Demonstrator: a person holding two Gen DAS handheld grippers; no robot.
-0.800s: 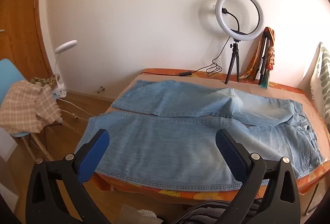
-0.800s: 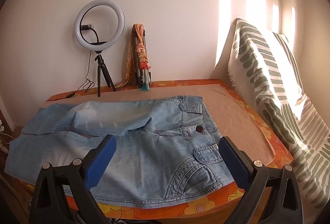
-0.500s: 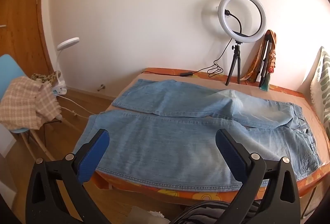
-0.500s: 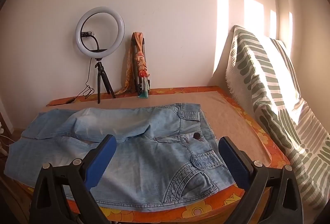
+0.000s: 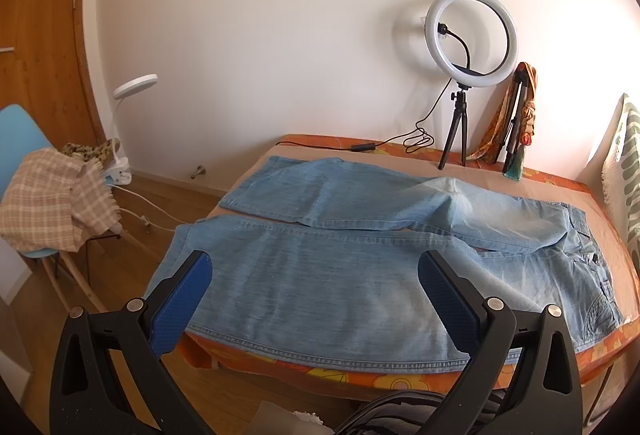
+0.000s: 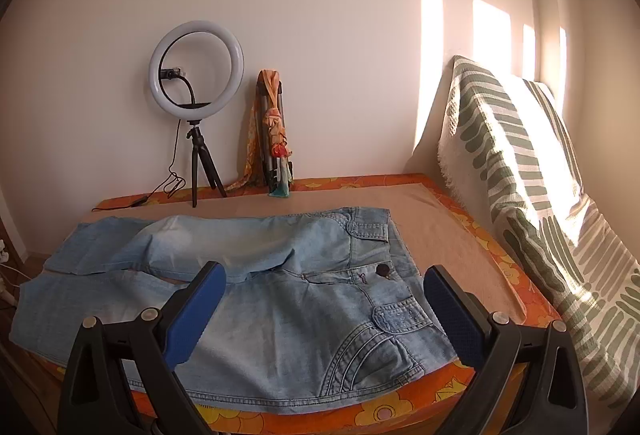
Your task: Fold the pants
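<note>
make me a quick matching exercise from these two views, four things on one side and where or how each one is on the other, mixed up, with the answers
Things:
1. jeans
2. ring light
3. plaid cloth
4. striped green and white cover

Places or states:
A. draped over the blue chair
B. standing on a small tripod by the wall
C. spread flat on the table, legs apart
D. leaning up at the table's waistband end, sunlit

Pairs: 1-C, 2-B, 3-A, 4-D

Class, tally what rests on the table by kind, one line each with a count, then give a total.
Jeans: 1
Ring light on tripod: 1
Scarf-wrapped bundle against the wall: 1
Total: 3
</note>
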